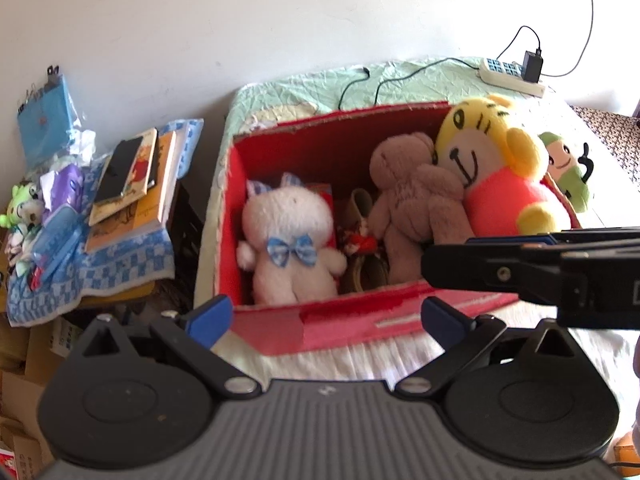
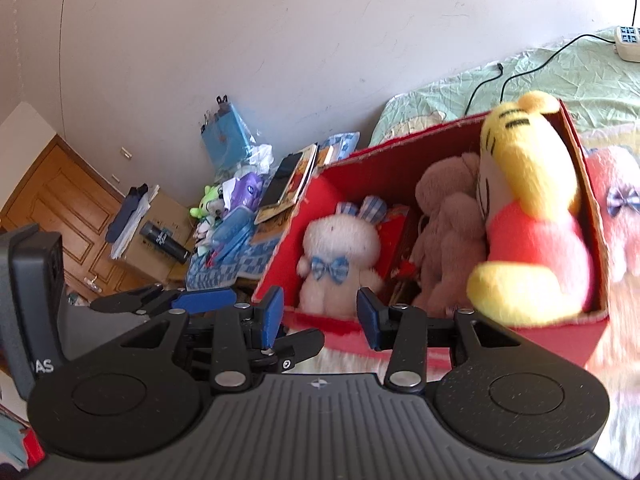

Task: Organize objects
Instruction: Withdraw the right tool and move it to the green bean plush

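A red cardboard box (image 1: 276, 332) (image 2: 560, 332) stands open on the bed. Inside it sit a white bunny plush (image 1: 286, 236) (image 2: 340, 248) with a blue bow, a brown teddy bear (image 1: 408, 200) (image 2: 444, 216) and a yellow tiger plush (image 1: 496, 160) (image 2: 528, 216) in a red shirt, leaning on the right wall. My left gripper (image 1: 324, 316) hangs open at the box's near wall, holding nothing. My right gripper (image 2: 320, 314) is open and empty too, just short of the same wall. Outside the box's right side lie a green-and-white plush (image 1: 568, 172) and a blurred pink plush (image 2: 624, 216).
Left of the bed, a side table under a blue checkered cloth (image 1: 120, 272) carries books (image 1: 136, 188), a dark phone (image 1: 118, 168) and small toys. A power strip (image 1: 508, 74) with cables lies at the bed's far end. Cardboard boxes and a wooden door (image 2: 60, 216) stand further left.
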A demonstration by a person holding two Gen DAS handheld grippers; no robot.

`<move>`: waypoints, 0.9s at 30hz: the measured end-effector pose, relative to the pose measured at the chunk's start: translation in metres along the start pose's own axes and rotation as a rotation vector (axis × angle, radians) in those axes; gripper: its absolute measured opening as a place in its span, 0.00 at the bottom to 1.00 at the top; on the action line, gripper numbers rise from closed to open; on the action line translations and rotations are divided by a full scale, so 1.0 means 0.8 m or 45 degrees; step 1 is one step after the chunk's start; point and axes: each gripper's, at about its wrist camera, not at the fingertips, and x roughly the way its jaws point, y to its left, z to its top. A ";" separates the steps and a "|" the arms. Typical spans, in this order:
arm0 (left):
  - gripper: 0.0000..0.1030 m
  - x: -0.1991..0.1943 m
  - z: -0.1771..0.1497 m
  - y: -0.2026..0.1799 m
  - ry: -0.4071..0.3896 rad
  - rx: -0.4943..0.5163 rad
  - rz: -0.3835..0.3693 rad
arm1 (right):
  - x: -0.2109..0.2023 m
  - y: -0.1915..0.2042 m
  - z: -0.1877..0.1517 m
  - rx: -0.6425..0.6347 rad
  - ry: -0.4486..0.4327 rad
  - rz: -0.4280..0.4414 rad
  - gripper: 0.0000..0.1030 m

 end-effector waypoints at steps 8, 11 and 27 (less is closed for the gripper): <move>0.98 0.019 -0.022 -0.016 0.105 -0.007 -0.055 | -0.002 -0.018 -0.029 0.069 0.067 -0.041 0.44; 0.98 0.030 -0.029 -0.025 0.146 0.001 -0.071 | -0.001 -0.027 -0.039 0.102 0.096 -0.071 0.44; 0.98 0.084 -0.046 -0.085 0.325 0.037 -0.064 | -0.026 -0.094 -0.063 0.212 0.179 -0.157 0.45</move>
